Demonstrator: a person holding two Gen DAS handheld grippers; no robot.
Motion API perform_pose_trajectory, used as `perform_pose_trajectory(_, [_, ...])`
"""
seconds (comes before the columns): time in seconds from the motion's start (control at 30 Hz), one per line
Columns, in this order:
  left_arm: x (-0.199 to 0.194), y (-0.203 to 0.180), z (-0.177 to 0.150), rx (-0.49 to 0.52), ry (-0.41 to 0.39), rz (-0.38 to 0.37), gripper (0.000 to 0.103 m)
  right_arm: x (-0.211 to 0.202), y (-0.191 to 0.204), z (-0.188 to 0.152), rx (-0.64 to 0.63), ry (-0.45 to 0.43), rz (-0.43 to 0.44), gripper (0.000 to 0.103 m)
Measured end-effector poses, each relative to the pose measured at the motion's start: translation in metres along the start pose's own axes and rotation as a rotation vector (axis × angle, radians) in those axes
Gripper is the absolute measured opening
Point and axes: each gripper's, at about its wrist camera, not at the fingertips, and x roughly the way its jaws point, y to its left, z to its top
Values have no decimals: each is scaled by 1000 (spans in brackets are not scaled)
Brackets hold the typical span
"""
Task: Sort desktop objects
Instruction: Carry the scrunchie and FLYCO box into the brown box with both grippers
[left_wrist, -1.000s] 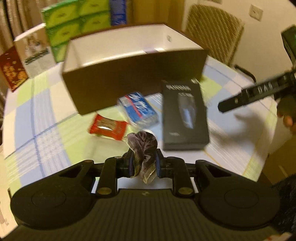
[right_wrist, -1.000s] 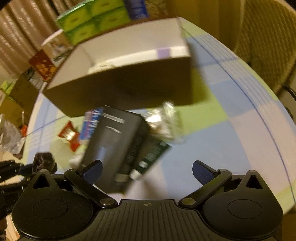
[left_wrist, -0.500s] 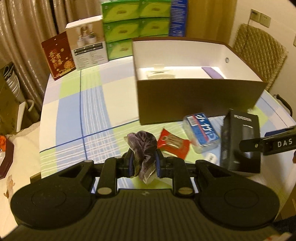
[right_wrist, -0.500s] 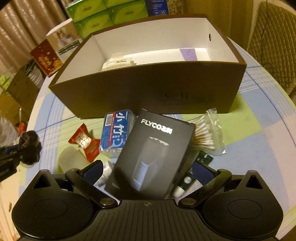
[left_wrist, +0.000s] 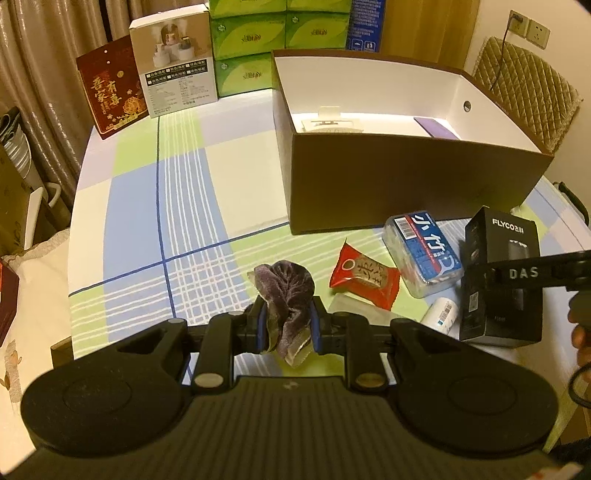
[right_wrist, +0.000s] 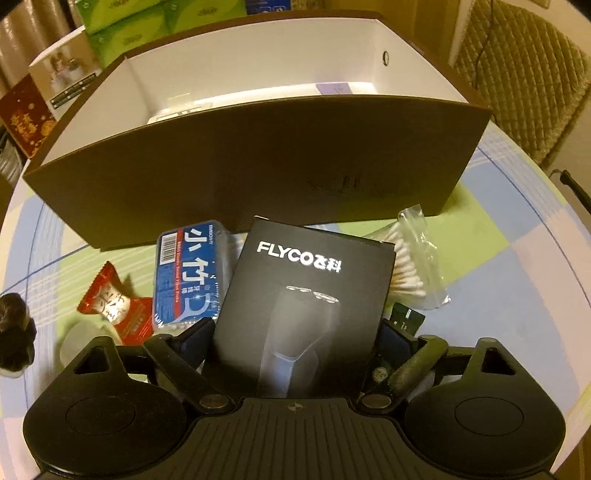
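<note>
My left gripper (left_wrist: 286, 325) is shut on a dark purple velvet scrunchie (left_wrist: 284, 284), held above the checked tablecloth left of the clutter. My right gripper (right_wrist: 295, 339) straddles the black FLYCO box (right_wrist: 306, 295), which leans on other items. Its jaws are closing, and the blue pads (right_wrist: 195, 338) stand close beside the box's two sides. From the left wrist view, a right finger (left_wrist: 524, 273) crosses the FLYCO box (left_wrist: 498, 258). Behind stands the open brown carton (right_wrist: 258, 166) with a white inside, holding a white item and a purple card.
Around the black box lie a red snack packet (left_wrist: 364, 275), a blue floss-pick case (left_wrist: 424, 254), a bag of cotton swabs (right_wrist: 410, 273) and a small white bottle (left_wrist: 443, 314). Green tissue boxes (left_wrist: 251, 37), a white box (left_wrist: 173, 59) and a red box (left_wrist: 110, 88) line the table's back.
The right gripper has come down over the black box, and its jaws have narrowed around it. The left gripper has drawn back to the left, still holding the scrunchie.
</note>
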Motion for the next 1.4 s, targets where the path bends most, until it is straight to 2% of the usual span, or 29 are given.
perform_pose_trajectory(0.07, [1,-1,0,6,2,-5,19,-1,1,0,-12,-8,4,85])
perform_pose_trajectory(0.27, [-2,-6,3,19,-4,-21,19,-12,-11,0,-10,0,95,78])
perform_pose_trajectory(0.57, [-14,-21,12,44,-38,-47,19,-48,-40,1,36,-3,193,78])
perform_pose_trajectory(0.7, [-20,-31,22,63,-64,-61,19,-67,-51,10,35,-40,225,78])
perform_pose_trajectory(0.97, [-26,-50,61,85,-133,-87,19,-103,-65,64,-1,-169,293,78])
perform_pose_trajectory(1.17, [-20,-61,101,100,-168,-89,19,-110,-69,116,-64,-248,311,78])
perform_pose_trajectory(1.27, [-9,-66,124,108,-168,-94,19,-101,-69,140,-114,-258,321,78])
perform_pose_trajectory(1.4, [13,-70,153,106,-128,-96,19,-76,-68,168,-178,-223,313,78])
